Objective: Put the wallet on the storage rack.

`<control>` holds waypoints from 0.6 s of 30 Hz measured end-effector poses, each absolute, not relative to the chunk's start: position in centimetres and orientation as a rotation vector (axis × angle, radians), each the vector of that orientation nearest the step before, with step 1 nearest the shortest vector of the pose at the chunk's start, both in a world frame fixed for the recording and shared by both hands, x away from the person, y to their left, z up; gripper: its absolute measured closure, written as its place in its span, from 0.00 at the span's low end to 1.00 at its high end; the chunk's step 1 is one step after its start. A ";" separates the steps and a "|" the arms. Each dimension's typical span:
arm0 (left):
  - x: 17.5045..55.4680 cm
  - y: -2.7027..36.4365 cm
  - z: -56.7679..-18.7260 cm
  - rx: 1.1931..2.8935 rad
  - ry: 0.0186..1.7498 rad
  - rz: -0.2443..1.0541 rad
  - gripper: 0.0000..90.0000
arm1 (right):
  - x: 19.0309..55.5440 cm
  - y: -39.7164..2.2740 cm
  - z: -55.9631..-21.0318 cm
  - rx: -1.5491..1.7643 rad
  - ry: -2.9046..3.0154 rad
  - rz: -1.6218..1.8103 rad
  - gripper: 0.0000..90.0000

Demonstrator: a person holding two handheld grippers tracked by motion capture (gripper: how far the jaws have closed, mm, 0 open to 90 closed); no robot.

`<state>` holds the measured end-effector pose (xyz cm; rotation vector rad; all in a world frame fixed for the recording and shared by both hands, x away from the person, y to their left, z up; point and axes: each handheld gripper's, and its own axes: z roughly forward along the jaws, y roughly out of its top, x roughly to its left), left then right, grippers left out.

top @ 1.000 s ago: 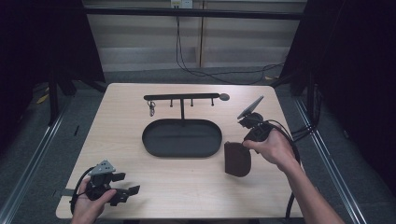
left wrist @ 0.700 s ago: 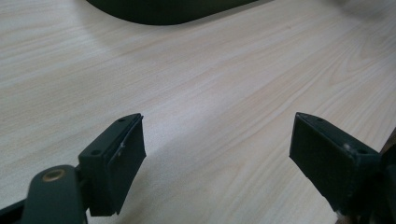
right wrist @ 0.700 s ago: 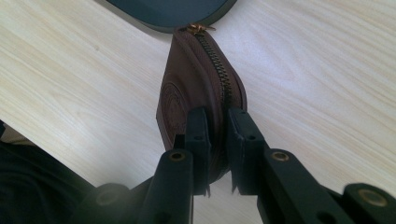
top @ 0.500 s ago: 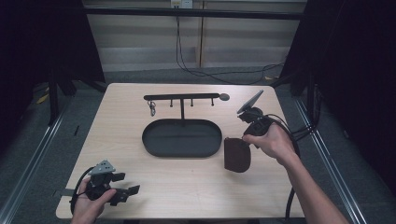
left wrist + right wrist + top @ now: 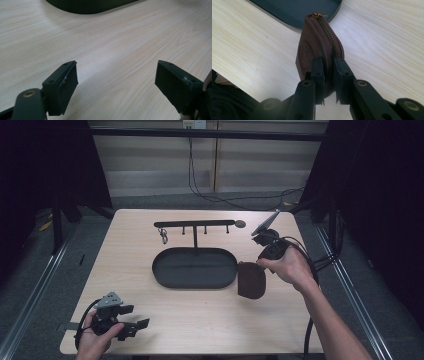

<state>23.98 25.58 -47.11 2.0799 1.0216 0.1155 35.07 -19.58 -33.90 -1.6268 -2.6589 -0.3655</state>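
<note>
The right tongs [image 5: 328, 80] pinch a brown zipped pouch [image 5: 319, 47] with an unreadable embossed round emblem; the left tongs [image 5: 116, 85] stand spread.

Bright overhead light falls on the pale wooden table [image 5: 210, 315]; surroundings stay dark. Soft shadows, sharp close-ups, slightly grainy high view.

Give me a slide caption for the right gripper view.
Right gripper clamped on a brown zipped leather pouch, held on edge over the light wooden table beside the dark oval tray.
</note>
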 end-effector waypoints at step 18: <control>24.0 25.6 -47.2 2.087 1.026 0.107 0.20 | 37.7 -19.0 -32.3 -1.653 -2.641 -0.426 0.88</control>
